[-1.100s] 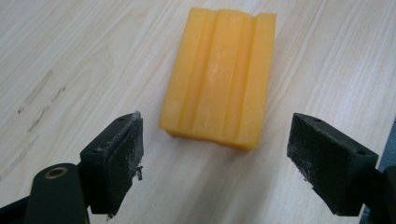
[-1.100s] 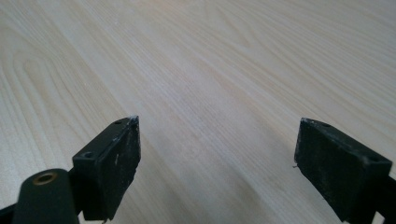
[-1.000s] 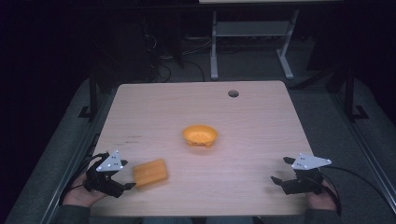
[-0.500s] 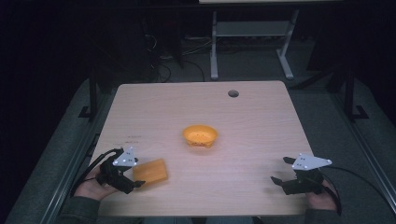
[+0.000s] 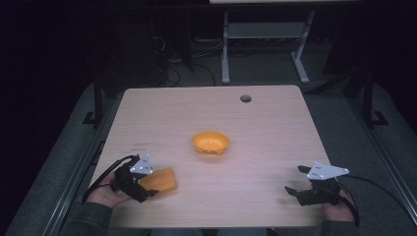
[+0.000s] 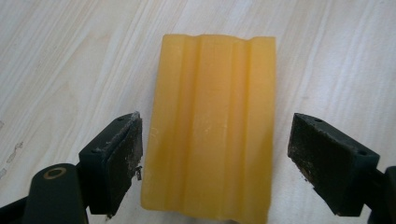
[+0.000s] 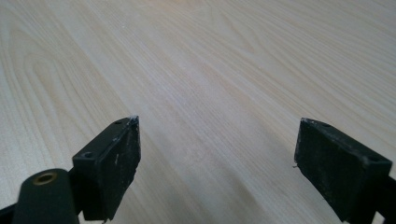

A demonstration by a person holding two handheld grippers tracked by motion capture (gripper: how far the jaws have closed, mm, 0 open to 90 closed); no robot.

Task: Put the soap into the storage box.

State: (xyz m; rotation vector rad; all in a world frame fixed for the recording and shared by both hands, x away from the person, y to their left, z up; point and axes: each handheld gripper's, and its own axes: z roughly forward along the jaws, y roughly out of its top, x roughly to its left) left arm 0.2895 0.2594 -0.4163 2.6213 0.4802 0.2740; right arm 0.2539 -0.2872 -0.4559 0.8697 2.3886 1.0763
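The left gripper (image 6: 212,154) is being held wide open around the near end of a yellow ridged block (image 6: 212,126), one jaw on each side, with a gap showing at both pads, so nothing is being gripped. The block (image 5: 161,180) is lying flat at the near left of the wooden table (image 5: 265,128). The right gripper (image 5: 296,181) is being held open over bare wood at the near right. An orange bowl (image 5: 210,143) is sitting mid-table.
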